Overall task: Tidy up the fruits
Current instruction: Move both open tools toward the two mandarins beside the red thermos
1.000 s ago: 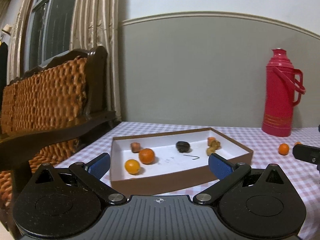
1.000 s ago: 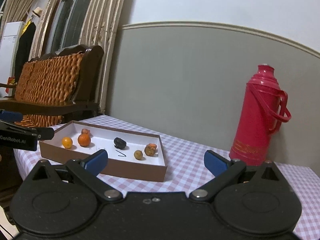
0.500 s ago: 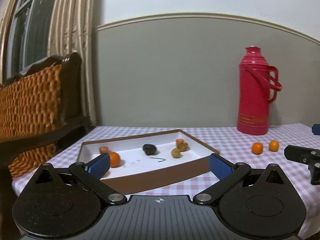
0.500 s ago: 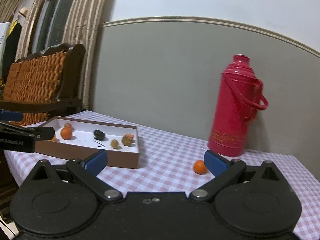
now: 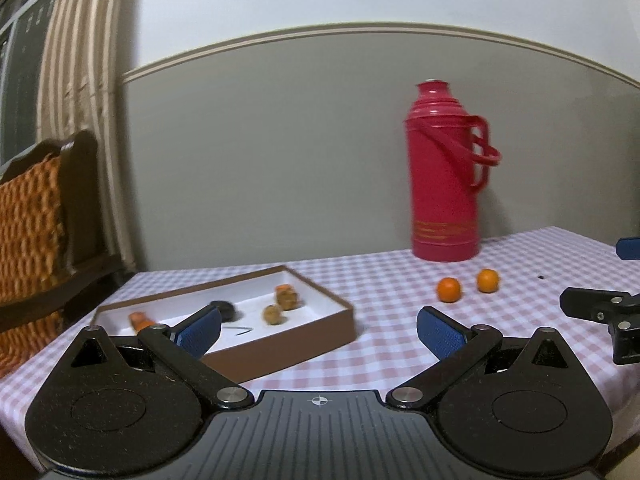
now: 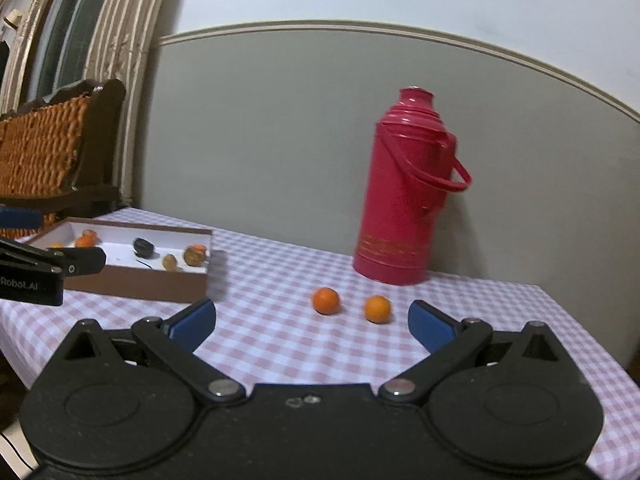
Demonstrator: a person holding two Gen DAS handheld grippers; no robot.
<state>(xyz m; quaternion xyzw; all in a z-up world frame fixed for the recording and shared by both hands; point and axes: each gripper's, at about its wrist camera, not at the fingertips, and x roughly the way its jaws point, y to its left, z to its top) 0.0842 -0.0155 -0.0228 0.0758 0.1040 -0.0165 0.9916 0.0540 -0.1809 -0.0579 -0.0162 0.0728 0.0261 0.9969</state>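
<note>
Right hand-held gripper (image 6: 312, 326) nearest, fingers spread wide, empty, above near edge of checked desk (image 6: 260, 344). Left hand-held gripper (image 5: 319, 330) likewise spread, empty, further left. Two oranges (image 6: 326, 301) (image 6: 377, 309) loose on cloth just ahead of right gripper, between its fingers in view; round, no long axis. Right one is nearer. Box (image 6: 132, 278) with other fruit far left. Red flask (image 6: 404, 188) beyond.

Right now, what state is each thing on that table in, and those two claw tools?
Left gripper: open, empty.
Right gripper: open, empty.
Box: lidless, holding several small fruits.
Two oranges: loose on the tablecloth, apart, outside the box.
Red flask: upright, capped.
</note>
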